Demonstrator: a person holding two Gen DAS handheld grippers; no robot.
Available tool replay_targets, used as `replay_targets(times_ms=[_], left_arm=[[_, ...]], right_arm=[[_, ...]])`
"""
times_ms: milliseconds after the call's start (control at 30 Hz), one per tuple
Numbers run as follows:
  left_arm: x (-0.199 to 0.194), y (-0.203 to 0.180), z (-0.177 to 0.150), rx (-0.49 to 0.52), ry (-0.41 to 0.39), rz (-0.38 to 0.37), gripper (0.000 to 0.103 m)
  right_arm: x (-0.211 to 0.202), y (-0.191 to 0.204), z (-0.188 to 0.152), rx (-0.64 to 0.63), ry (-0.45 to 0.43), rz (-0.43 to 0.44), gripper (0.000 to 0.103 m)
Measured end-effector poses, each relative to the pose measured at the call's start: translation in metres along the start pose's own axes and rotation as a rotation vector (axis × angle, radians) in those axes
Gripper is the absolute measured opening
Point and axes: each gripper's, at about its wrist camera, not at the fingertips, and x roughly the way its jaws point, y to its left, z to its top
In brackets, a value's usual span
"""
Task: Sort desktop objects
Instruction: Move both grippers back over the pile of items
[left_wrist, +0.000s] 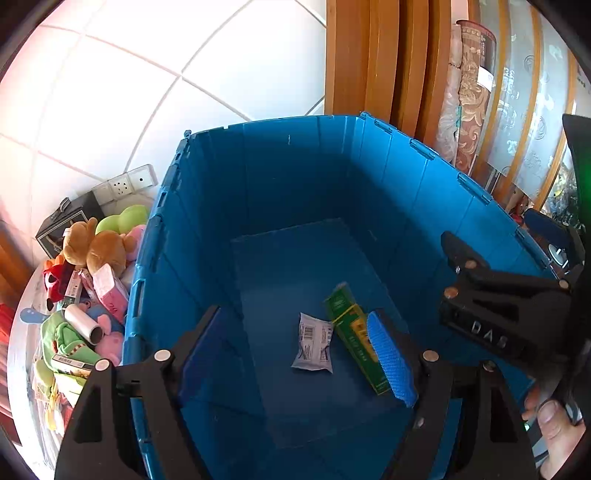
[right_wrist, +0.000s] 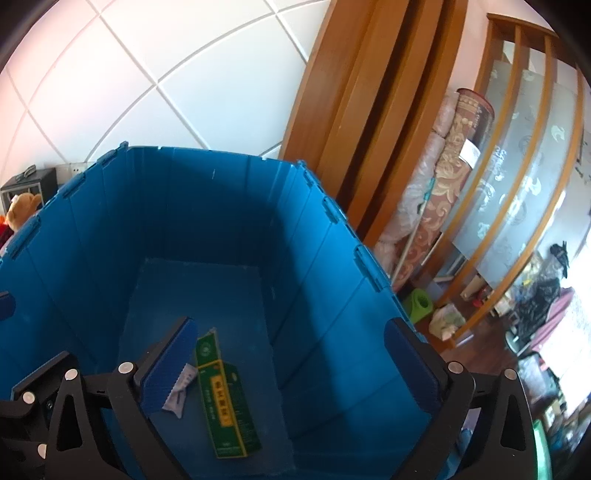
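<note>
While both claws hang above the deep blue crate (left_wrist: 280, 177), neither one holds anything. The left gripper (left_wrist: 295, 354) has its 2 fingers spread wide, with nothing between the blue ribbed pads (left_wrist: 389, 360), and it looks straight down into the crate. The right gripper (right_wrist: 291, 363) is spread just as wide and is also empty; in the left wrist view its black body (left_wrist: 502, 314) shows at the right, over the crate's right wall.

On the crate floor lie 2 things, close together and possibly touching. A long green carton (right_wrist: 223, 398) with a yellow label panel and yellow edging lies flat, its torn top flap open at the far end. Just left of it sits a small pale grey-white sachet (left_wrist: 313, 341) with crimped ends and a barcode printed on it, slightly crumpled.

Left of the crate, outside its wall, a heap of objects rests on a table (left_wrist: 22, 332): a brown plush bear (left_wrist: 96, 247), a green plush (left_wrist: 125, 219), a pink box (left_wrist: 109, 291), a white roll (left_wrist: 85, 321) with a hollow core and a dark box (left_wrist: 66, 221) at the far end. Behind them a white tiled wall (left_wrist: 147, 74) carries a socket strip (left_wrist: 127, 182). Right of the crate stand wooden door frames (right_wrist: 354, 129) and rolled patterned rugs (right_wrist: 454, 177).
</note>
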Motion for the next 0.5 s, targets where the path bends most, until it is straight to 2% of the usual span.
replay_targets(times_ms=[167,333,500], left_arm=[[-0.019,0.006,-0.006,-0.008,-0.063,0.008,0.079],[-0.050,0.023,-0.014,-0.065,-0.173,-0.013,0.079],[-0.077,0.051,-0.020,-0.119,-0.256,-0.023,0.079]], right_arm=[[-0.003,-0.008,-0.001,0.047,-0.021,0.015,0.103],[-0.008,-0.008,-0.003,0.057,-0.050,0.010,0.103],[-0.023,-0.003,-0.009,0.059,-0.150,-0.054,0.103]])
